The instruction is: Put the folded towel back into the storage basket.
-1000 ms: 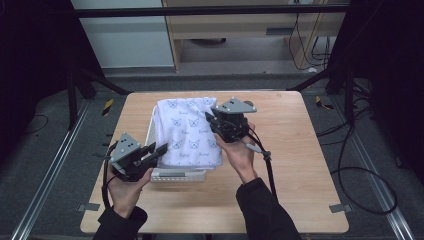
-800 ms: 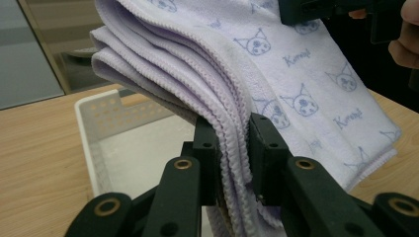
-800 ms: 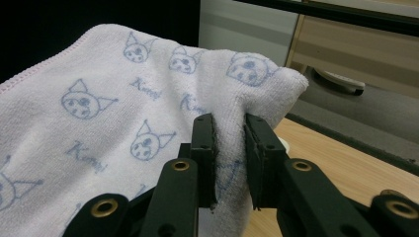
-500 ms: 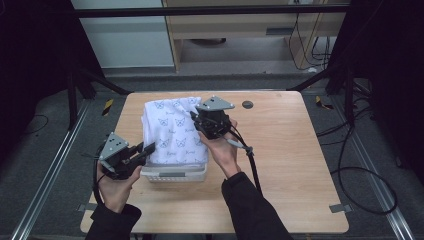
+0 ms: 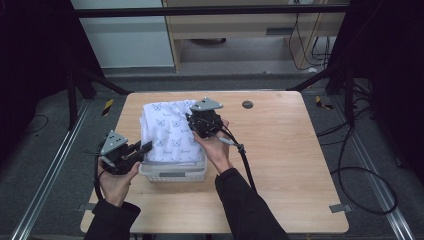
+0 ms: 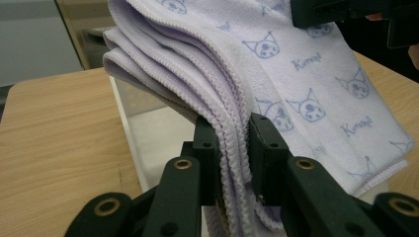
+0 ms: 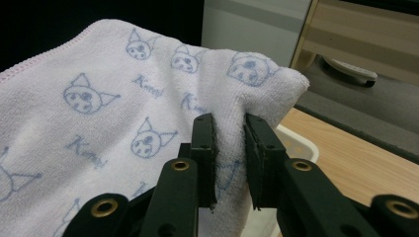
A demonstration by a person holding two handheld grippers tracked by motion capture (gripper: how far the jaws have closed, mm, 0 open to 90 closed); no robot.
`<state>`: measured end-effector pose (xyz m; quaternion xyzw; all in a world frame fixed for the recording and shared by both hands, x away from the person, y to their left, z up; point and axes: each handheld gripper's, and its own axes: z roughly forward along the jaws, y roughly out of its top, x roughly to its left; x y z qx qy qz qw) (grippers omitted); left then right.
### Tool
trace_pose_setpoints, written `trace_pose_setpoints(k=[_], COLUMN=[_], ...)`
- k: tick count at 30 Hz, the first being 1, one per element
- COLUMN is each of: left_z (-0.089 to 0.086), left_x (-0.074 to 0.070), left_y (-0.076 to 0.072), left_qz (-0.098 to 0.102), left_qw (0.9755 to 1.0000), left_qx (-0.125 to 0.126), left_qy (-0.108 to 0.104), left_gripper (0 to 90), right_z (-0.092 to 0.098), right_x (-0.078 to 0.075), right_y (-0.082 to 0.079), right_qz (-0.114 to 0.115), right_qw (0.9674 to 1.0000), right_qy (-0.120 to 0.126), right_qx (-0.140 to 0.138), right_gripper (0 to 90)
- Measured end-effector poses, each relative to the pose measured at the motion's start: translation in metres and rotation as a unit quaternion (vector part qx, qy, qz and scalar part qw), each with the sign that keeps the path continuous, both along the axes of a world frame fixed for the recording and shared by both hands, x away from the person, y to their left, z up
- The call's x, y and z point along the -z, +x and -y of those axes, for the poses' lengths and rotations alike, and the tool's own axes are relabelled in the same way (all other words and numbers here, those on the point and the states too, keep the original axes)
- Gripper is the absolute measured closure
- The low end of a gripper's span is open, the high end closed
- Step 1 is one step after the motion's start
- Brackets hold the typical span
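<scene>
Pinching the towel [image 6: 276, 74] at two points: my left gripper [image 5: 131, 153] clamps its stacked, stitched edges at the near-left, my right gripper [image 5: 199, 123] clamps a fold at the far-right corner. Towel: soft lilac terry, blue cat-face print, folded in layers, long axis running near to far, draped over the basket [image 5: 172, 173]. Basket: white slatted plastic, rectangular, on a pale wood table [image 5: 295, 150]. Left jaws nearer me; lowering into the basket looks next.

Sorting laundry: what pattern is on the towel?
Pale lilac towel with blue cat-face prints and script; clearest in left gripper view.
</scene>
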<state>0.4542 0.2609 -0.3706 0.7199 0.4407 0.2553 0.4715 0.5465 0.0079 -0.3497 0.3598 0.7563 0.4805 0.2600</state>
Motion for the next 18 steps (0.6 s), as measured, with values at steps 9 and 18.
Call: trace_pose_setpoints(k=[9, 18], left_z=[-0.002, -0.003], left_x=[0.010, 0.019], left_y=[0.009, 0.017], left_qz=[-0.012, -0.025], left_qw=[0.9999, 0.9996], left_qx=[-0.006, -0.006], left_qy=[0.007, 0.008], left_gripper=[74.8, 74.8], right_z=[-0.005, -0.008], right_x=[0.013, 0.023], right_y=[0.012, 0.017], right_qz=[-0.015, -0.017], right_qw=[0.9999, 0.9998], right_qy=[0.004, -0.007], right_qx=[0.004, 0.006], right_gripper=[75.9, 75.9])
